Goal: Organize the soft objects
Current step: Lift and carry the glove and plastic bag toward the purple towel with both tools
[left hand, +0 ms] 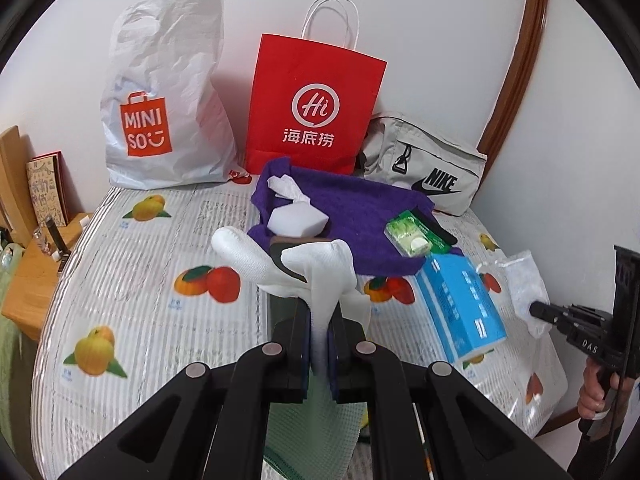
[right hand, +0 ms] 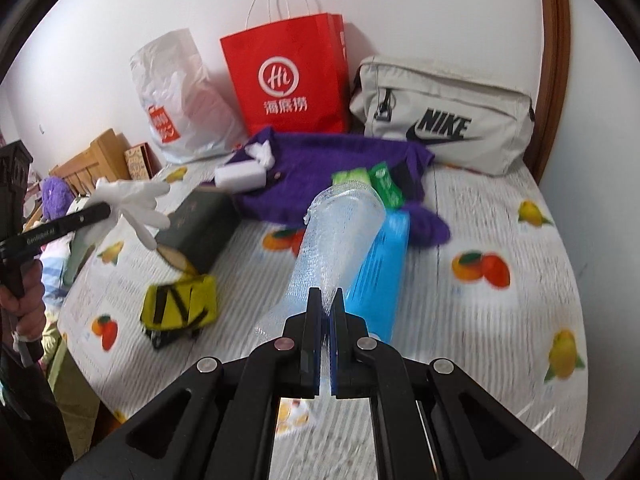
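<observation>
My left gripper (left hand: 322, 316) is shut on the cuff of a white glove (left hand: 280, 268), which hangs above the fruit-print tablecloth (left hand: 160, 280). In the right wrist view the same glove (right hand: 136, 200) sticks out past the left gripper (right hand: 106, 210) at the far left. My right gripper (right hand: 326, 300) is shut on a clear crinkled plastic bag (right hand: 336, 240) lifted off the table. The left wrist view shows that bag (left hand: 524, 284) in the right gripper (left hand: 536, 310) at the right edge. A purple cloth (left hand: 360, 220) lies behind, with a white sponge (left hand: 296, 222) and a crumpled tissue (left hand: 286, 188) on it.
A blue tissue box (left hand: 460, 308), green packets (left hand: 412, 236), a dark book (right hand: 200, 220) and a yellow-black item (right hand: 180, 304) lie on the table. A white Miniso bag (left hand: 160, 100), a red paper bag (left hand: 312, 108) and a grey Nike bag (left hand: 432, 164) stand along the wall. Wooden shelf (left hand: 32, 264) at left.
</observation>
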The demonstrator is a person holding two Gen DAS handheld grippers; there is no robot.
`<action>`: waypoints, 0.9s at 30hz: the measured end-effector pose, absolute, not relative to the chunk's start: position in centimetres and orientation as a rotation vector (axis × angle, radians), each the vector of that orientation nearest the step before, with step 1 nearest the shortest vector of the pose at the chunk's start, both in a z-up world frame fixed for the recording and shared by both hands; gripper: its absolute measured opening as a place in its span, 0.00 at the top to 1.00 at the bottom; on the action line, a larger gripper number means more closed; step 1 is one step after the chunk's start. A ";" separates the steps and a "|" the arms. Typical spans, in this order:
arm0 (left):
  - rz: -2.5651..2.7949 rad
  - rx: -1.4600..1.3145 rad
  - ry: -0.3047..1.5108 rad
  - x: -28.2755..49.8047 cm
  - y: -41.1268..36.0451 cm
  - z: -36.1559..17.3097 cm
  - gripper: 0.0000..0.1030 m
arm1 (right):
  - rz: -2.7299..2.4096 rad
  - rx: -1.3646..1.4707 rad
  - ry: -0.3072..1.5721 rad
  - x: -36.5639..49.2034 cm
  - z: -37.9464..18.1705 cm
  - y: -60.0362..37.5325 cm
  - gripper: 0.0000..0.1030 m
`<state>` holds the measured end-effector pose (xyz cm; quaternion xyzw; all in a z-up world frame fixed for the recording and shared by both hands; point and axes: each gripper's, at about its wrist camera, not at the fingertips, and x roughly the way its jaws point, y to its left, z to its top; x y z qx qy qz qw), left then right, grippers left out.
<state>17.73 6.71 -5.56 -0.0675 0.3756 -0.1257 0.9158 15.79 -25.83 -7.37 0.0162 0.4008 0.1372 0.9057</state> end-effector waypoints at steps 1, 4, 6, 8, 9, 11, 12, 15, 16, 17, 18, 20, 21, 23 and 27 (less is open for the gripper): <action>-0.259 -0.137 0.774 18.1 6.6 -5.5 0.93 | 0.285 0.035 0.823 16.3 -7.2 -25.9 0.97; -0.252 -0.129 0.776 19.6 6.2 -5.2 0.93 | 0.281 0.034 0.814 18.5 -6.5 -26.1 0.97; -0.248 -0.126 0.780 20.7 5.9 -5.1 0.93 | 0.283 0.030 0.807 19.8 -6.2 -26.1 0.97; -0.242 -0.129 0.781 21.6 5.8 -5.1 0.93 | 0.286 0.024 0.804 21.1 -5.9 -26.1 0.97; -0.242 -0.131 0.782 22.2 5.7 -5.2 0.93 | 0.292 0.019 0.800 22.1 -5.7 -26.1 0.97; -0.240 -0.133 0.789 23.3 5.5 -5.3 0.93 | 0.296 0.012 0.796 23.2 -5.5 -25.9 0.97; -0.239 -0.135 0.793 23.9 5.5 -5.4 0.93 | 0.299 0.008 0.793 24.1 -5.4 -25.8 0.97; -0.243 -0.146 0.805 25.5 5.5 -5.6 0.93 | 0.305 -0.001 0.784 26.2 -5.1 -25.7 0.97; -0.241 -0.146 0.807 26.1 5.5 -5.7 0.93 | 0.306 -0.002 0.781 26.9 -5.1 -25.7 0.97; -0.238 -0.145 0.808 26.5 5.5 -5.8 0.93 | 0.311 -0.003 0.783 28.0 -5.1 -25.7 0.97; -0.237 -0.144 0.810 26.9 5.6 -5.9 0.93 | 0.314 -0.010 0.787 28.7 -5.2 -25.7 0.97; -0.234 -0.151 0.815 27.8 5.8 -6.0 0.93 | 0.308 -0.026 0.784 30.1 -5.5 -25.9 0.97; -0.235 -0.156 0.819 28.2 6.0 -6.2 0.93 | 0.305 -0.028 0.791 31.2 -5.7 -26.0 0.97; -0.234 -0.163 0.826 29.1 6.2 -6.4 0.93 | 0.305 -0.036 0.810 33.0 -6.3 -26.1 0.97; -0.231 -0.185 0.840 30.5 6.3 -7.0 0.93 | 0.319 -0.038 0.842 36.0 -7.6 -25.7 0.97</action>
